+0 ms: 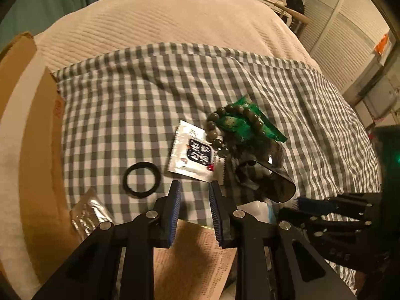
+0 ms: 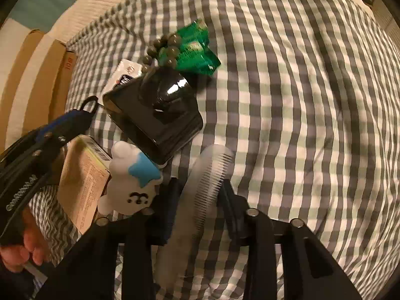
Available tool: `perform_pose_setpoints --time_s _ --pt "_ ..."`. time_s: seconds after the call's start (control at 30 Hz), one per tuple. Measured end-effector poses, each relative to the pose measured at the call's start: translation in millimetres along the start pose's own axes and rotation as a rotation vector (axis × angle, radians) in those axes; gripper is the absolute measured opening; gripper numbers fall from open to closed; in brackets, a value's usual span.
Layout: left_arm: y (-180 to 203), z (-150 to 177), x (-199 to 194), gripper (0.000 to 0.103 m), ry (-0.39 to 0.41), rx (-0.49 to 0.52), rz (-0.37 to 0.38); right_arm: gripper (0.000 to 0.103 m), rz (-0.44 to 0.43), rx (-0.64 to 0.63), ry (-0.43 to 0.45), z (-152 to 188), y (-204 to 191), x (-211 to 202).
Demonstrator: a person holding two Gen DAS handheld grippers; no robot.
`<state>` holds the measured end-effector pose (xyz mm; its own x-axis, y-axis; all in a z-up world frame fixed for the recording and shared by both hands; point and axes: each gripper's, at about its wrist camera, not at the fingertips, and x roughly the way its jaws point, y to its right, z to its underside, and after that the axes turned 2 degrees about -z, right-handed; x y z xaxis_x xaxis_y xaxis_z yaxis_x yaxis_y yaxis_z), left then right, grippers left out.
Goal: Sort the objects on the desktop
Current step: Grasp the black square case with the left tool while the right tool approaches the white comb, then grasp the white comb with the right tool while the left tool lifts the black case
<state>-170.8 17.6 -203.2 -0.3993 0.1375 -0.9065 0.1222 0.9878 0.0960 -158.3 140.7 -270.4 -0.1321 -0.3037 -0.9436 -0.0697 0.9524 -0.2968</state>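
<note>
The work surface is a bed covered with a grey-and-white checked cloth (image 1: 140, 95) over a cream ribbed blanket (image 1: 155, 22). An open cardboard box (image 1: 30, 130) stands at the cloth's left edge.

Left tool (image 1: 193, 187): jaws stand apart with a narrow gap, nothing between the blue pads (image 1: 175, 200). It hangs over the cloth just short of a white sachet (image 1: 192, 155) with dark print. A black ring (image 1: 141, 179) lies flat to the left of that sachet, apart from it. A crinkled silver packet (image 1: 86, 212) lies near the box. A printed tan carton (image 1: 192, 257) lies beneath the tool's body.

Right tool (image 2: 200, 190): jaws are drawn in on either side of a translucent white comb (image 2: 212, 175), which lies lengthwise between them; motion blur prevents confirming whether the pads press on it.

Cluster above the comb: a dark glossy scoop-shaped container (image 2: 160, 115), a string of olive-brown beads (image 2: 162, 50) at its far end, lying across a green wrapper (image 2: 197, 50). A white figure with a blue bow (image 2: 132, 177) lies touching the container, beside the carton.

A hand (image 2: 22, 250) grips the left tool's handle at the lower left of the right wrist view.
</note>
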Motion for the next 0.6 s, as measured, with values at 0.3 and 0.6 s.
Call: perform_pose_setpoints --time_s 0.3,0.6 --pt "14.7 -0.2 -1.8 0.082 0.019 -0.046 0.161 0.028 0.018 -0.043 0.100 -5.3 14.0 -36.1" --pt "43.4 -24.9 23.5 0.094 -0.048 -0.098 0.161 0.027 0.018 0.056 0.126 -2.6 52.6 -47.9"
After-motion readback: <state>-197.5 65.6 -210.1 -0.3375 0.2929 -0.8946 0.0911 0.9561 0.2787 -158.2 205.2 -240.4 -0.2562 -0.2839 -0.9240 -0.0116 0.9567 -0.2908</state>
